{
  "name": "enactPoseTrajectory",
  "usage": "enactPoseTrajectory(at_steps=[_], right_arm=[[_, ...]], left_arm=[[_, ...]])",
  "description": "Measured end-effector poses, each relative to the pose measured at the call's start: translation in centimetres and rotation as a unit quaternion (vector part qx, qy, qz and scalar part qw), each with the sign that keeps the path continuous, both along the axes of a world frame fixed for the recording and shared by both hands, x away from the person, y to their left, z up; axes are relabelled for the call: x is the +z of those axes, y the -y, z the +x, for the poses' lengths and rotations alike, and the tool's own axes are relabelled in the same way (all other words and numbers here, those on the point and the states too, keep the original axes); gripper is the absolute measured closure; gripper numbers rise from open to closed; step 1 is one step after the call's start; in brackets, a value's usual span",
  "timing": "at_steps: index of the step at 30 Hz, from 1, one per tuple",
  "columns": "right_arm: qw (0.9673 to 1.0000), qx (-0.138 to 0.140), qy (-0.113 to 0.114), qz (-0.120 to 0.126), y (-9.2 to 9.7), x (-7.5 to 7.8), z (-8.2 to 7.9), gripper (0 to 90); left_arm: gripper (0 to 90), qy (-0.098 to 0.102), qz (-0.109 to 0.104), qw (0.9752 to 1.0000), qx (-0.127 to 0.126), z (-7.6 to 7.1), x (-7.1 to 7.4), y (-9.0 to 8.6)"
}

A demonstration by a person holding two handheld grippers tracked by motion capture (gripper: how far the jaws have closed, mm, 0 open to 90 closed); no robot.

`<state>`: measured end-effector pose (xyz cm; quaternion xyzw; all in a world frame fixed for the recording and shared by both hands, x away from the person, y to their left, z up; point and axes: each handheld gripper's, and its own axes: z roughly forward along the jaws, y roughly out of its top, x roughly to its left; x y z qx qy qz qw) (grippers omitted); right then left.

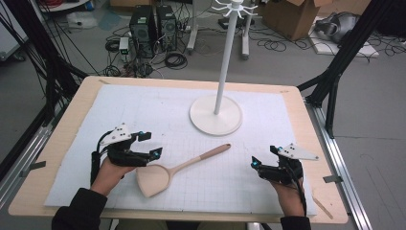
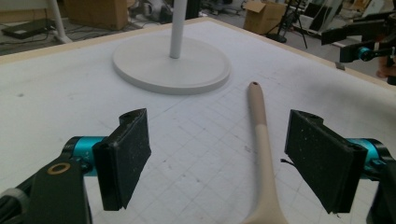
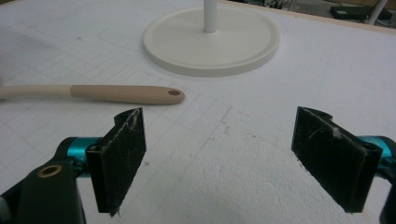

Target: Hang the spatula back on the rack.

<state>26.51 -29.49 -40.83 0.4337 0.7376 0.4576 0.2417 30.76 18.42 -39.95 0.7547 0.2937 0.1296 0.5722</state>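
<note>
A smooth wooden spatula (image 1: pixel 174 168) lies on the white gridded surface (image 1: pixel 143 110); left tool (image 2: pixel 217 156) spread astride its handle, right tool (image 3: pixel 217 158) spread, nothing pinched.

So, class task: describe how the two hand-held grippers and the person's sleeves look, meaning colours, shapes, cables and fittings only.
Both the left gripper and the right gripper are black, with teal fittings behind flat, rectangular black pads that look grainy. Each carries a pale grey three-cornered plate on top. A black cable trails from the right gripper back along the hand. The sleeves are dark.
</note>
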Motion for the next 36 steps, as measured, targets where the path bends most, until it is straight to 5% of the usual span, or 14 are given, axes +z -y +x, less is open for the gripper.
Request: enactPoseTrajectory(at_steps=[8,14,20,24,28,31,36], right_arm=[[1.0,-0.002,-0.001,-0.003,0.4,-0.5,0.0,17.0],[1.0,-0.004,-0.001,0.0,0.8,-0.4,-0.1,17.0],[0.9999,-0.005,0.008,0.004,1.1,0.2,-0.1,17.0],[1.0,0.001,0.005,0.001,0.8,0.1,0.1,17.0],[1.0,0.003,0.004,0.002,0.6,0.0,0.2,17.0],[1.0,0.004,0.003,0.001,0.5,-0.1,0.3,17.0],[1.0,0.007,0.004,-0.002,0.4,-0.1,0.4,17.0]], left_arm=[[22.2,-0.026,0.044,0.9983,-0.026,0.8,-0.1,3.6],[27.7,-0.051,0.082,0.9934,-0.062,1.2,-0.5,5.7],[34.0,-0.079,0.142,0.9831,-0.083,1.4,-1.3,7.3],[40.5,-0.097,0.162,0.9775,-0.093,1.5,-1.8,8.0],[44.2,-0.105,0.198,0.969,-0.104,1.6,-2.2,8.7],[46.6,-0.113,0.207,0.9663,-0.104,1.6,-2.4,9.3],[51.8,-0.128,0.252,0.9526,-0.113,1.9,-2.7,10.3]])
